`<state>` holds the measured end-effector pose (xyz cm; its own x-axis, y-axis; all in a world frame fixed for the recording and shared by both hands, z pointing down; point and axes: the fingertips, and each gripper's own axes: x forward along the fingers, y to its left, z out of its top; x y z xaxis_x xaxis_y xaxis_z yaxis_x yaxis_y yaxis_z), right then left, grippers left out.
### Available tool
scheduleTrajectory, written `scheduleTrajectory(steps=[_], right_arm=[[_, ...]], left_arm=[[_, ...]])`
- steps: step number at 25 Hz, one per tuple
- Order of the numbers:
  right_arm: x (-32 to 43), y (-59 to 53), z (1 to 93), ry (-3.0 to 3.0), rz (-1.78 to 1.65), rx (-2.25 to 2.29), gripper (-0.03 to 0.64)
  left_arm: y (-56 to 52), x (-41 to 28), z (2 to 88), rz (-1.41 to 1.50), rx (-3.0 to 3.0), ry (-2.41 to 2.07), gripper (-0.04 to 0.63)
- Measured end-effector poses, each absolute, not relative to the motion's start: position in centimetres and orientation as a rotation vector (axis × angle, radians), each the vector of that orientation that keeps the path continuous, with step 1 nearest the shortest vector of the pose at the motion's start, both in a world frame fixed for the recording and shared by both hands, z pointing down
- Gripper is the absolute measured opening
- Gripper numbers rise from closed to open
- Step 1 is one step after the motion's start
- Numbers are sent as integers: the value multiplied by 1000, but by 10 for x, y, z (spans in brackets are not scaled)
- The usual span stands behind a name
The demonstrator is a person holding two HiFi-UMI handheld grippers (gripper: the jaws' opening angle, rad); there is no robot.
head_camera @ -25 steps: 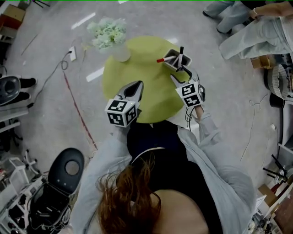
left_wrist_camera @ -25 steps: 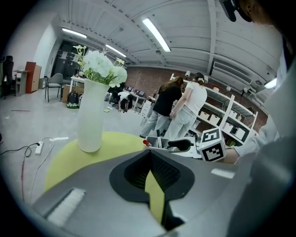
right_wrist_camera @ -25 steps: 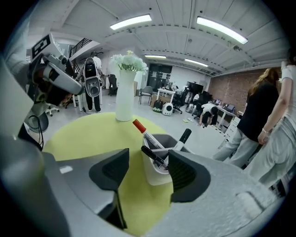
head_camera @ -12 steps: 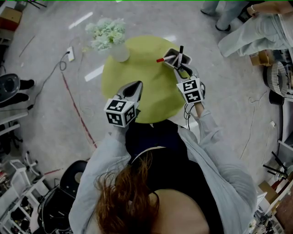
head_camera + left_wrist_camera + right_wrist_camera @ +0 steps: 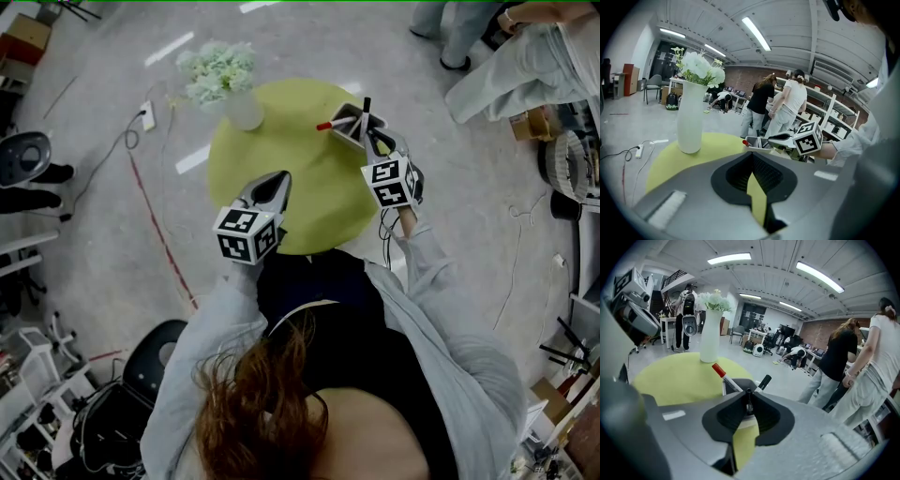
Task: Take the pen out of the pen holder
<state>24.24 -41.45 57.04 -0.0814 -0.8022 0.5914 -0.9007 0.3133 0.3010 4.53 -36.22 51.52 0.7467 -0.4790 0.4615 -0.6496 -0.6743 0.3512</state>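
Head view: shows the left gripper (image 5: 281,176) over the green table (image 5: 309,225), and the right gripper (image 5: 373,141) at the pen holder (image 5: 349,114) near the far edge.

Left gripper view: shows jaws together, empty.

Right gripper view: shows jaws pinched on a thin pen (image 5: 748,392) at the holder's near rim.

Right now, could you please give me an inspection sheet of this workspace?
Surface: round green table.
Job's things: pen holder near the table's far right edge, with a red-capped pen and a black pen sticking out.
Clutter: white vase of flowers.
Grippers: left tongs shut, empty, over the table; right tongs shut on a thin dark pen at the holder.
Cables: power strip with cord on the floor.
Surroundings: people standing nearby.
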Motion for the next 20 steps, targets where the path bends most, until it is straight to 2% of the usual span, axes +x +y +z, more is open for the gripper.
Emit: scheduleTrajectory(steps=[20], right_arm=[[234,-408,500,-2008,114,1550,43]], left_arm=[[-357,52,487,375,2526,-941,17]])
